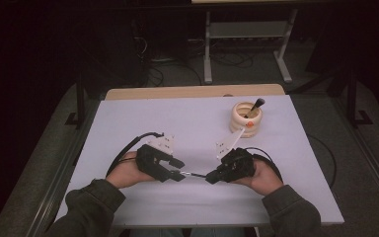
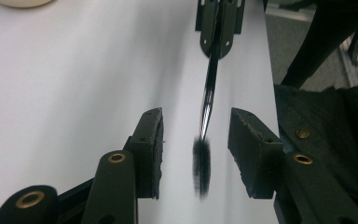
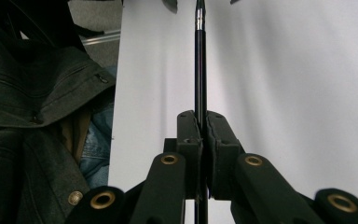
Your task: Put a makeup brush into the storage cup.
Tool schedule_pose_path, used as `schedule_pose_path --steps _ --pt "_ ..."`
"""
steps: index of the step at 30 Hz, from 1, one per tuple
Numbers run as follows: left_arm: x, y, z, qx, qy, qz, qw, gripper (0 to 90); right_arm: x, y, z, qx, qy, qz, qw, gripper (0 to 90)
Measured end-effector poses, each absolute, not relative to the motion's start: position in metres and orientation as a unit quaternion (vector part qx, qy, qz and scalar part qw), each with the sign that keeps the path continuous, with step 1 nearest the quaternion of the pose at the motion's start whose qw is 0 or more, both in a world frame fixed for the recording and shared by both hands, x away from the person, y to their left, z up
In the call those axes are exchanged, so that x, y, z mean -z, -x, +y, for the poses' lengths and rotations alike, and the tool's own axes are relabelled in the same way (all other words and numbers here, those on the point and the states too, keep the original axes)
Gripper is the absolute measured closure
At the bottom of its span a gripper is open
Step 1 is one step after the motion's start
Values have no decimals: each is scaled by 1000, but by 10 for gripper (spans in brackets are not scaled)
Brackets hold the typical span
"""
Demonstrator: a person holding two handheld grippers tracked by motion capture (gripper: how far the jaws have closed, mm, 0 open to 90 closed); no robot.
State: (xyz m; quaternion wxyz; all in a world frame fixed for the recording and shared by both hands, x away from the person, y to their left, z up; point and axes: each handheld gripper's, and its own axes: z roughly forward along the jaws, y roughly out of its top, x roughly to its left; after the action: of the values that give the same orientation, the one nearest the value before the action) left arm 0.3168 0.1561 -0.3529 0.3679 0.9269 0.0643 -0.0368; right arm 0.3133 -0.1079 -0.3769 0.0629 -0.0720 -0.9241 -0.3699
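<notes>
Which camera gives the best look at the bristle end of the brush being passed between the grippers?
The left gripper view: the brush hangs between open jaws, its dark bristles apart from both pads. The right gripper view shows its thin handle clamped. The high view shows it as a small sliver between the grippers.

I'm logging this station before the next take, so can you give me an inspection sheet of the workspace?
Surface: white table, bare around the hands.
Job's things: black makeup brush, bristle end between the left jaws, untouched; cream ringed holder at far right with another brush standing in it.
Clutter: nothing seen.
Grippers: right gripper shut on the brush handle; left gripper open.
Cables: black loops trail from both grippers.
Surroundings: dark floor, grey table frame beyond.
</notes>
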Motion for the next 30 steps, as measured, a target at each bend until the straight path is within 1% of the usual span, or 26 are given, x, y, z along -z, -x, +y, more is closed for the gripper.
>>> schedule_pose_path --steps 2,5,8,14,16,19,22,24,25,27,30 --pt "354 -316 157 41 -924 71 372 560 377 -312 -110 372 75 -923 63 846" --pt "354 -314 154 41 -926 61 370 582 376 -312 -108 376 70 -922 60 845" --pt "356 -313 149 41 -930 52 361 626 376 -311 -104 380 69 -921 57 845" --pt "358 -314 147 50 -931 49 359 749 376 -311 -99 384 62 -920 48 845" --pt "358 -315 147 47 -930 47 363 806 376 -311 -98 385 60 -920 49 844" --pt "359 -316 147 63 -929 45 361 842 376 -310 -96 384 59 -920 45 839" --pt "359 -316 147 60 -933 43 353 853 378 -311 -94 379 64 -922 42 813" --pt "358 -317 147 54 -936 45 346 855 379 -312 -92 372 69 -925 42 704" --pt "358 -317 147 56 -937 51 341 856 380 -313 -91 368 73 -926 46 666" --pt "359 -317 146 47 -943 54 326 857 381 -312 -88 356 76 -931 42 653" --pt "361 -315 144 44 -952 49 298 857 382 -311 -85 335 81 -938 27 670"
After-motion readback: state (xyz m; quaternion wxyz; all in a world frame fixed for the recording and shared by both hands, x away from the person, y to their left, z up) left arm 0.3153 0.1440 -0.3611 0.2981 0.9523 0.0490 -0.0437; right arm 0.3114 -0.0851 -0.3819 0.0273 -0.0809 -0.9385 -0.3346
